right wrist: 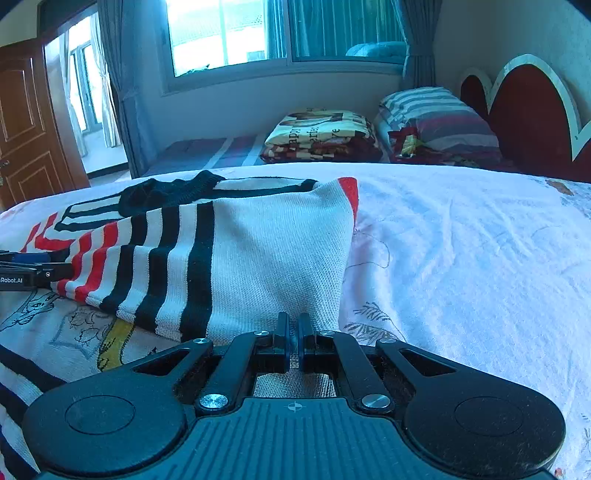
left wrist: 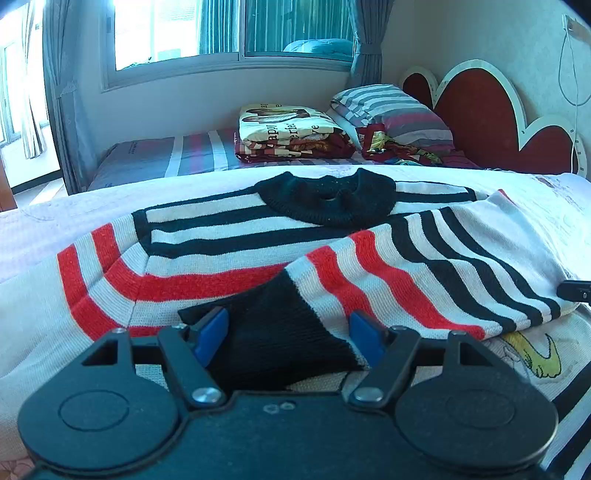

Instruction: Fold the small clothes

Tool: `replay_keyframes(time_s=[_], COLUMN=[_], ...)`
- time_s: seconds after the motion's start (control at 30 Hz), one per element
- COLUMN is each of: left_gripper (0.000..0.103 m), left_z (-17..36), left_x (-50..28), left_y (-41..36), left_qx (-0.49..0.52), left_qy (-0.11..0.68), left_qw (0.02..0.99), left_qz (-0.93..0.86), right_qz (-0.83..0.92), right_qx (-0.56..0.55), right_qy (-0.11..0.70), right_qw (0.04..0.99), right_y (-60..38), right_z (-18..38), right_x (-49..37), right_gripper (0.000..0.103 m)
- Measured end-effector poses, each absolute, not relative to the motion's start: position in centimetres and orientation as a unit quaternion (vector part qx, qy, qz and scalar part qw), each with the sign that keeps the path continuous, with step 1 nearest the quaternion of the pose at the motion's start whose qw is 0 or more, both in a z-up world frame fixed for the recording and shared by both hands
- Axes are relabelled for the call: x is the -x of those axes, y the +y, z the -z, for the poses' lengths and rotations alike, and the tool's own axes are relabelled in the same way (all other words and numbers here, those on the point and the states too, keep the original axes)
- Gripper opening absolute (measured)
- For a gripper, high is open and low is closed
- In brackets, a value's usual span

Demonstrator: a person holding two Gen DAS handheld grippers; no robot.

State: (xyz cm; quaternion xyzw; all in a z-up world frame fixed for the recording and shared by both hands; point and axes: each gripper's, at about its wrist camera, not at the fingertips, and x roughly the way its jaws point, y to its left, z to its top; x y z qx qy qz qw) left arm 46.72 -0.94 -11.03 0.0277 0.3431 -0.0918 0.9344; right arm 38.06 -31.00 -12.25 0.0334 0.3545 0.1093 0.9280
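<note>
My left wrist camera sits low and close over the striped sweater looking across the bed toward the window, my right one likewise from further right, both sharing sweater, folded blanket, pillow and headboard

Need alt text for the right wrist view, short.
The right gripper, jaws shut, pinches the near white edge of a red, black and white striped knit sweater lying on a white printed bedsheet. The left gripper shows at the left edge; a striped pillow lies beyond.
</note>
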Motion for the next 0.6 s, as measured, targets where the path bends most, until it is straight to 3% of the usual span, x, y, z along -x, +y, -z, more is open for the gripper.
replay_keyframes(time_s=[0.33,0.47,0.53,0.6], left_gripper=[0.076,0.078,0.072,0.077], left_z=[11.1,10.6,9.5,8.4], left_x=[-46.6,-46.7,-45.2,-42.7], left_y=[-0.7,-0.7,0.3,2.9], left_qx=[-0.028,-0.039,-0.037,-0.005], left_qy=[0.339,0.343,0.323,0.3], left_qw=[0.935,0.932,0.941,0.949], left_qz=[0.1,0.113,0.097,0.096], right_qz=[-0.109,-0.079,-0.071,-0.08], right_qx=[-0.022,0.061,0.025,-0.027], right_qy=[0.37,0.37,0.353,0.339], right_qw=[0.922,0.924,0.933,0.937], right_y=[-30.7,-27.7,-27.6,-28.0], right_z=[11.7,10.9,8.9,7.2], right_x=[-38.3,-38.4,-37.4,-36.0], right_gripper=[0.001,0.002,0.002,0.002])
